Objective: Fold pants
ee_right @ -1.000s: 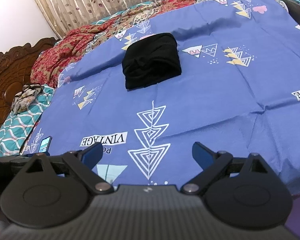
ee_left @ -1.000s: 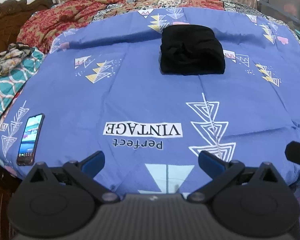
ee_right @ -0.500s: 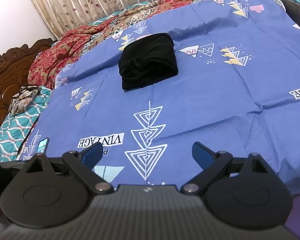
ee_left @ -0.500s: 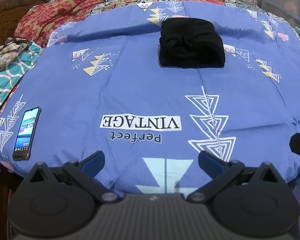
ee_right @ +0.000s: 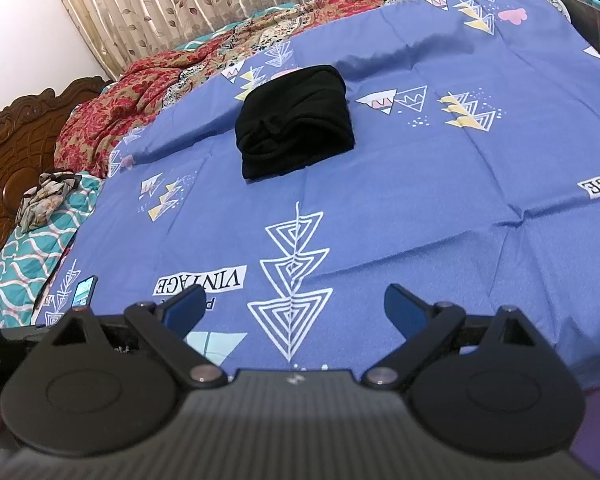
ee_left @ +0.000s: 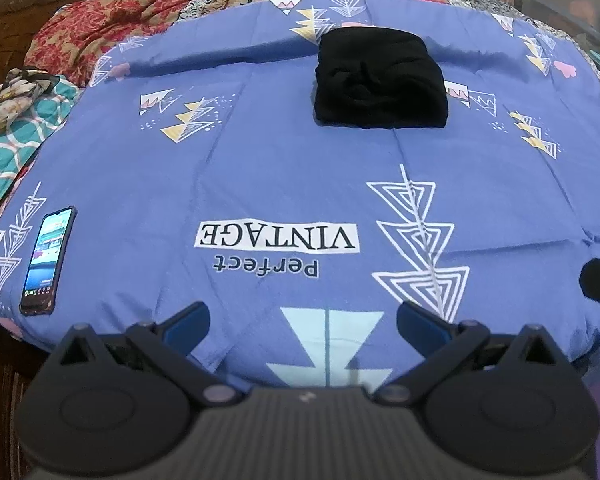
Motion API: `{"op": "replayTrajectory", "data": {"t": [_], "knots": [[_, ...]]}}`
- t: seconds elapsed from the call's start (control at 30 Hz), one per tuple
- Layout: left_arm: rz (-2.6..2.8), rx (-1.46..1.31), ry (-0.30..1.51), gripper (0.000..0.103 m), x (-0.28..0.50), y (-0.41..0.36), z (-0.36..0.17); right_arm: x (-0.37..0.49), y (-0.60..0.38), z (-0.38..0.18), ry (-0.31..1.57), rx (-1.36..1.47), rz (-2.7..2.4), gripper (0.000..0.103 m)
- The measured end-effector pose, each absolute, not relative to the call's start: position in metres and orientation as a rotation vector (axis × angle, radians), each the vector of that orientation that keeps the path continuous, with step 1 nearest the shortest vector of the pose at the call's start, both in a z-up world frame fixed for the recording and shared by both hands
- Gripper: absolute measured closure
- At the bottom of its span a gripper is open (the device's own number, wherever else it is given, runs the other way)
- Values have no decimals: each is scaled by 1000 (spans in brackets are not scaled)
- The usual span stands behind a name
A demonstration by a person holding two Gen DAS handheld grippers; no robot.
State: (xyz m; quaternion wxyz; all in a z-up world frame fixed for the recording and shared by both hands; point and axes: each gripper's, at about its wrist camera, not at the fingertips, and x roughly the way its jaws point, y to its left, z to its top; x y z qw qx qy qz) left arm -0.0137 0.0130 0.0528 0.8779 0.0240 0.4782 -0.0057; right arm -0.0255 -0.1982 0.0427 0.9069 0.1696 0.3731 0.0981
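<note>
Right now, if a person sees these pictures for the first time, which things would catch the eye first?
First the black pants, folded into a compact bundle, lying alone in the far middle of the blue bedsheet. Next the upside-down "Perfect VINTAGE" print nearer the camera, and a lit phone at the sheet's near left edge. Both grippers, left gripper and right gripper, are open and empty.

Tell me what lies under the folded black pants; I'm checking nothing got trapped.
The folded black pants rest on the blue patterned bedsheet, which shows all around them. Whatever lies directly beneath the bundle is covered, so I can't tell.
</note>
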Motion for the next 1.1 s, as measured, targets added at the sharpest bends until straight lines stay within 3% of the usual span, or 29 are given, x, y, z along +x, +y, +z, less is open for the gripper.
{"op": "replayTrajectory", "data": {"t": [1.1], "knots": [[-31, 47, 1030, 0, -13, 11, 47, -27, -191, 40, 779, 349, 196, 6]]}}
